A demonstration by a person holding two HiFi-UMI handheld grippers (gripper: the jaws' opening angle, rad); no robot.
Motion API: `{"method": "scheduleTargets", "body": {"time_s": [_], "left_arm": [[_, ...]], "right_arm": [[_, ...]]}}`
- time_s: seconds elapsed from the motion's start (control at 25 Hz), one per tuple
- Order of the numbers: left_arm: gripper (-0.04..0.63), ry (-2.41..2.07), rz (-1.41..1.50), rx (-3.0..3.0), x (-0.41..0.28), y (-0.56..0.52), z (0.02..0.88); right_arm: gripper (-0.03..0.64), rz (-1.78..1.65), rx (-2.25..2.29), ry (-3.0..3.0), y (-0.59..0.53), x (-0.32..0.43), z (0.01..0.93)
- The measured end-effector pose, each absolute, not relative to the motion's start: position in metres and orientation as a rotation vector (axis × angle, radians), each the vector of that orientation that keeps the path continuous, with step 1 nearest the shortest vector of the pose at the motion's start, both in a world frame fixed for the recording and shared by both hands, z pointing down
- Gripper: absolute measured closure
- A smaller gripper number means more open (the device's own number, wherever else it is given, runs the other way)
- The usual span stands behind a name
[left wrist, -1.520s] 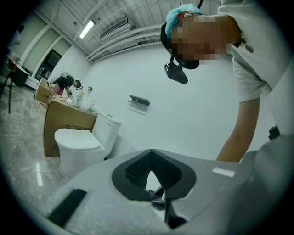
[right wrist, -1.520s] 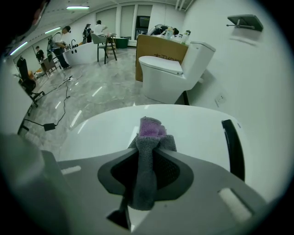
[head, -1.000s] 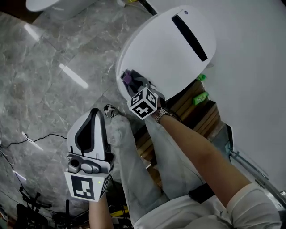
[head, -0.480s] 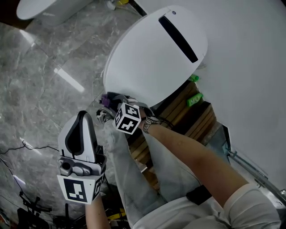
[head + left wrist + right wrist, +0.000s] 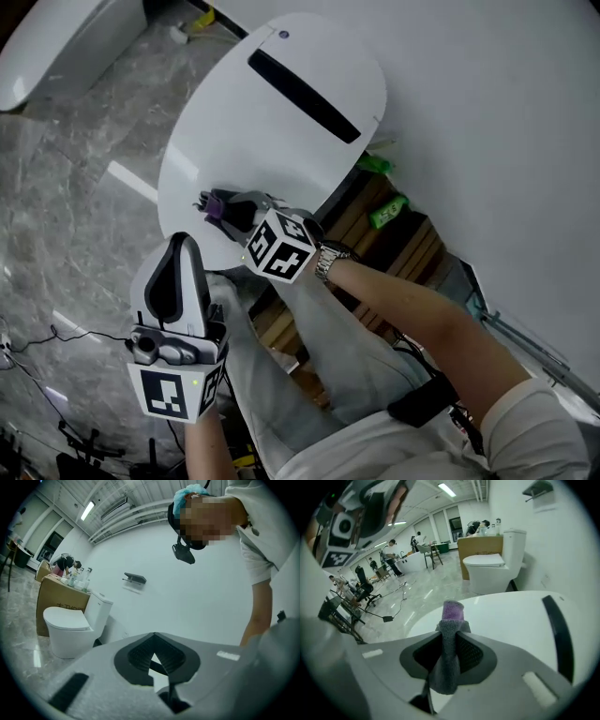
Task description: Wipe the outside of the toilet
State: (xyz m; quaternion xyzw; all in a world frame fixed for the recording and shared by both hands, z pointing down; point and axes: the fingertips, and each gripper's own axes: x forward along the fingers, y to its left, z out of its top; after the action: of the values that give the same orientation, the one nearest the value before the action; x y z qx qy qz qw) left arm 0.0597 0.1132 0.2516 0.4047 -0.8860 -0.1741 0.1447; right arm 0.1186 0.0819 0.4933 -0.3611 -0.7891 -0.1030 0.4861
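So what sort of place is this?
Probably an open test hall or showroom, not a bathroom: a second toilet stands free beside a cardboard box, with chairs and people beyond.

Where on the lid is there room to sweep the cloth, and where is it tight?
The toilet lid is bare between its dark slot and the cloth in the right gripper. The marble floor left of it is open. Tight: the near rim, by the left gripper and the person's legs.
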Motion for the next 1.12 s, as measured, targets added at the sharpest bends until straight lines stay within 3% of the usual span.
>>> {"method": "scheduleTargets", "body": {"time_s": [0.52,0.84,1.12], "left_arm": [[0.592,-2.511,-0.516,1.238,0.042,-0.040,0.238],[0.592,-2.506,-0.474,1.209,0.038,-0.047,0.248],[0.592,-2.504,-0.474,1.167,0.040,-0.029,0.263]], "right_arm": [[0.529,-0.384,-0.375,-2.066,-0.274,0.010,0.457],[0.529,-0.652,-0.162,-2.030,-0.363,-0.038,0.462],[0.529,-0.754,-0.146,-1.956,-0.370,-0.041,0.486]]}}
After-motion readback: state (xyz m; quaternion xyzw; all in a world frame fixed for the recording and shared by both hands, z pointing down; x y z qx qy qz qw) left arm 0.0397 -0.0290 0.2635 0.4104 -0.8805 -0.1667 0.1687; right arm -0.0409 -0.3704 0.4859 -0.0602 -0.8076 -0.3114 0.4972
